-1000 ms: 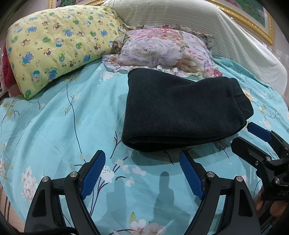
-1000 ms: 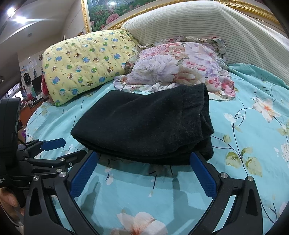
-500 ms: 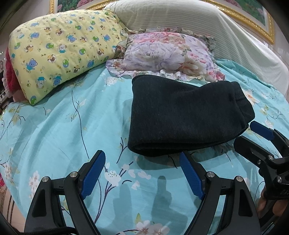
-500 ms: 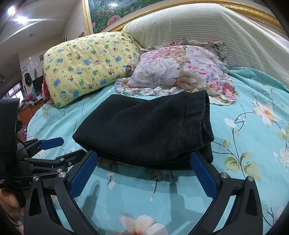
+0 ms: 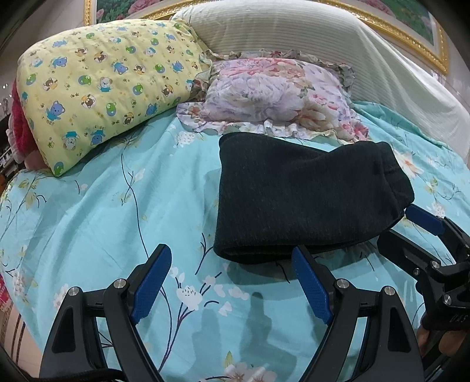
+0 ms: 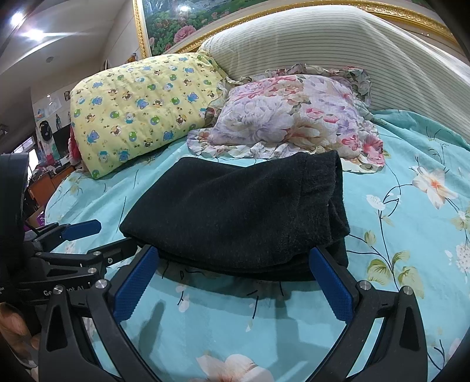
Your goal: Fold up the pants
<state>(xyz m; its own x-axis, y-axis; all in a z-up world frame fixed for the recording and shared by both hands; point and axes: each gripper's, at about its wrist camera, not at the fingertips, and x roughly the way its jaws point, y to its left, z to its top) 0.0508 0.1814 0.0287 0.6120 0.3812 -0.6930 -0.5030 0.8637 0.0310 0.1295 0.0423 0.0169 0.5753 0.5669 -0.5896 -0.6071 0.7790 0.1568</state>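
A bed fills both views, spread with a turquoise floral sheet (image 5: 123, 205). At its far end a yellow bear-print pillow (image 5: 105, 85) lies to the left of a frilled floral pillow (image 5: 276, 94), with a striped cream bolster (image 5: 308, 35) behind them and a gilt picture frame (image 6: 141, 26) on the wall. The dark pants (image 5: 296, 197) lie folded into a thick rectangle on the sheet (the far edge touches the floral pillow's frill), to the right of centre.

The left gripper (image 5: 232, 282) hangs just near of the pants' left end, its blue-padded fingers (image 5: 152, 282) spread wide and holding nothing. The right gripper (image 6: 235, 282) is at the near edge towards the right, fingers likewise wide apart, empty, their tips close against the fold.
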